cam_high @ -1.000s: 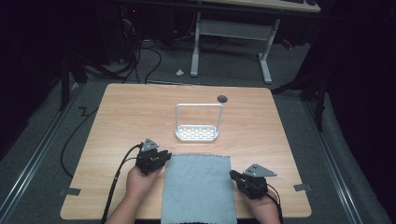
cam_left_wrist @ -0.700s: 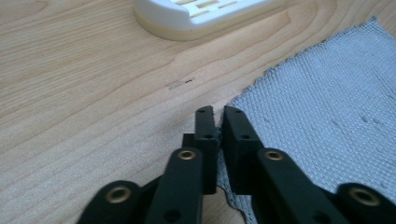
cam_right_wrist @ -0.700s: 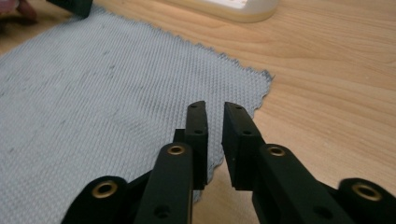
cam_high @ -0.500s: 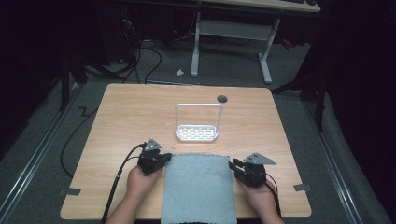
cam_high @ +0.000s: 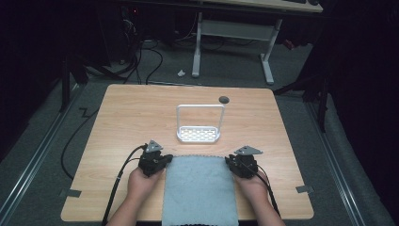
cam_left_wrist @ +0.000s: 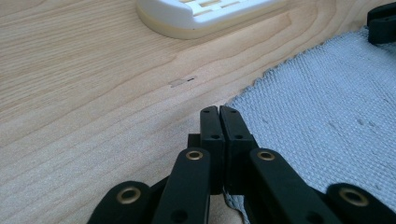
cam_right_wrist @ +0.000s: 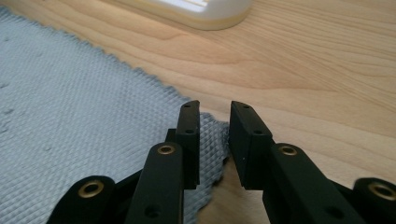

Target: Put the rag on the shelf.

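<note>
Grey cloth point(cam_high: 200, 190) lies flat on the counter point(cam_high: 127, 117), near edge hanging over at 6 o'clock. Left gripper point(cam_high: 165, 160) at the cloth's 10 o'clock corner, jaws fully together; the corner seems pinched, hard to confirm. Right gripper point(cam_high: 230, 162) at the 2 o'clock corner: jaws part open, just been closing, corner between them, pads not pressing. White rack point(cam_high: 199, 124) at 12 o'clock, just beyond the cloth.

High view overhead, facing forward-down; gripper views low, close; all share cloth point(cam_high: 199, 188).
</note>
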